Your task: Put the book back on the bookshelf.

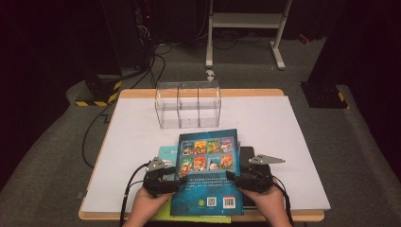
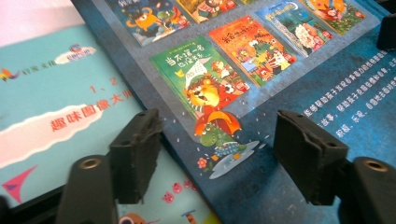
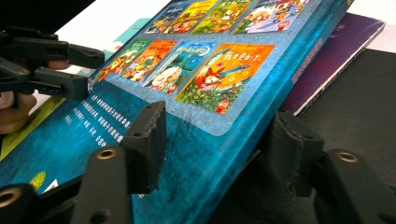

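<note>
The blue book (image 1: 208, 172) lies on other books near the table's (image 1: 283, 142) front edge, in front of the clear box (image 1: 189, 105). The left gripper (image 1: 171, 182) and right gripper (image 1: 235, 178) both stand open around the blue book's side edges. A light blue book (image 2: 51, 107) and a purple book (image 3: 336, 51) stick out from under it.
</note>
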